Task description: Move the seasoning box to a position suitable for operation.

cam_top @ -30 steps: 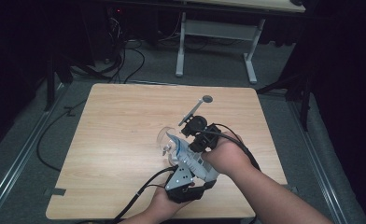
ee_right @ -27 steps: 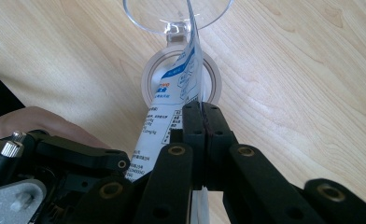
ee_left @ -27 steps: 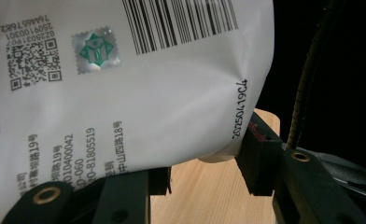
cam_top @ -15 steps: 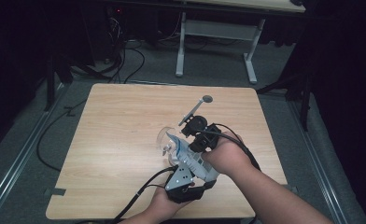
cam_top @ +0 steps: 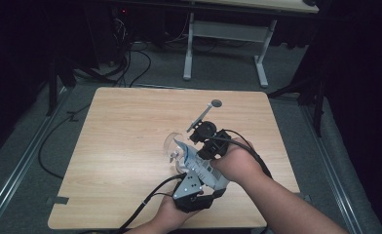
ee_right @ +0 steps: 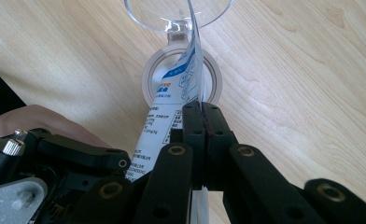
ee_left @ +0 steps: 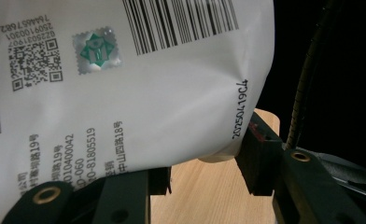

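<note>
A white pouch (cam_top: 183, 152) with blue print is held up over the table between both grippers. Its barcode and printed back (ee_left: 125, 93) face the left gripper view. My left gripper (ee_left: 204, 163) is shut on the pouch's lower corner, one jaw on each side. My right gripper (ee_right: 201, 107) is shut on the thin edge of the pouch (ee_right: 179, 79), jaws pressed together. Just past the pouch is a clear stemmed glass (ee_right: 176, 18), seen from above as a clear dome (cam_top: 171, 142) left of the left gripper (cam_top: 188, 163) and the right gripper (cam_top: 199, 146). I cannot tell whether it stands or lies.
The wooden table (cam_top: 125, 126) is bare on its left and far sides. A thin rod with a small disc (cam_top: 216, 103) sticks out beyond the right hand. Cables trail off the near edge (cam_top: 145, 204). A white-legged desk (cam_top: 228, 34) stands on the floor behind.
</note>
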A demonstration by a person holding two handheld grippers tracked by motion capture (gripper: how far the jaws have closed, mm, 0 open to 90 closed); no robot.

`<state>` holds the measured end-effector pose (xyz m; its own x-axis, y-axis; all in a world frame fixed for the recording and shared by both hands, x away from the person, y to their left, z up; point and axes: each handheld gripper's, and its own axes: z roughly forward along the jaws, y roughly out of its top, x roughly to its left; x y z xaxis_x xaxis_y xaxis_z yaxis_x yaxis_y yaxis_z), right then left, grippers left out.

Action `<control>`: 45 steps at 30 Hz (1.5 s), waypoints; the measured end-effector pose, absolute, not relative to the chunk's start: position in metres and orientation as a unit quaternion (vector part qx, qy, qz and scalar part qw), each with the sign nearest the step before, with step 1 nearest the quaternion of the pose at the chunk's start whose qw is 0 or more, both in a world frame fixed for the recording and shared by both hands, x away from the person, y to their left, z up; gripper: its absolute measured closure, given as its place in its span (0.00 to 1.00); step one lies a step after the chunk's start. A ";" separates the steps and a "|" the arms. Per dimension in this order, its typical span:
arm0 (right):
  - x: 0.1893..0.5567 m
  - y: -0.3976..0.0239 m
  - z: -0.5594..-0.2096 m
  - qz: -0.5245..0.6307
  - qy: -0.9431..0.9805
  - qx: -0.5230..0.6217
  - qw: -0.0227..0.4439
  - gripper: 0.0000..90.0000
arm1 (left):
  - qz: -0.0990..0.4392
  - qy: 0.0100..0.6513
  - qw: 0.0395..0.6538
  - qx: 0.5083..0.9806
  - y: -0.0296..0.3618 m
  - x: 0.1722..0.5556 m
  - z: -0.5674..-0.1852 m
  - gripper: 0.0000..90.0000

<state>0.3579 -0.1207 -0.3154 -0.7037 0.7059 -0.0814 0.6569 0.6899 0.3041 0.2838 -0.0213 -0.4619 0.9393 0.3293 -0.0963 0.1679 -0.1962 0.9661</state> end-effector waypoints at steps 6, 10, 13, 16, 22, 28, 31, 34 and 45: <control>0.358 -0.120 -0.315 0.125 0.915 0.371 0.095 1.00 | 0.067 0.161 0.614 0.770 -0.021 0.284 -0.462 0.67; 0.358 -0.119 -0.316 0.126 0.917 0.367 0.093 1.00 | 0.068 0.160 0.613 0.771 -0.021 0.283 -0.462 0.67; 0.358 -0.119 -0.316 0.125 0.917 0.368 0.092 1.00 | 0.068 0.161 0.613 0.770 -0.021 0.283 -0.462 0.67; 0.358 -0.119 -0.315 0.125 0.916 0.369 0.093 1.00 | 0.068 0.161 0.614 0.770 -0.021 0.284 -0.462 0.67; 0.358 -0.119 -0.316 0.125 0.916 0.370 0.092 1.00 | 0.067 0.162 0.613 0.770 -0.022 0.283 -0.462 0.67; 0.358 -0.119 -0.315 0.125 0.915 0.371 0.093 1.00 | 0.067 0.162 0.615 0.769 -0.022 0.284 -0.462 0.66; 0.359 -0.119 -0.315 0.125 0.916 0.371 0.092 1.00 | 0.067 0.163 0.615 0.769 -0.021 0.284 -0.461 0.66; 0.359 -0.118 -0.315 0.125 0.916 0.369 0.093 1.00 | 0.066 0.165 0.617 0.767 -0.021 0.284 -0.461 0.65; 0.361 -0.116 -0.315 0.125 0.917 0.368 0.095 1.00 | 0.067 0.165 0.619 0.765 -0.021 0.284 -0.460 0.64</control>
<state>0.3608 -0.1158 -0.3148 -0.7113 0.6981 -0.0819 0.6509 0.6983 0.2980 0.2841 -0.0208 -0.4599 0.9366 0.3356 -0.1007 0.1689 -0.1804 0.9690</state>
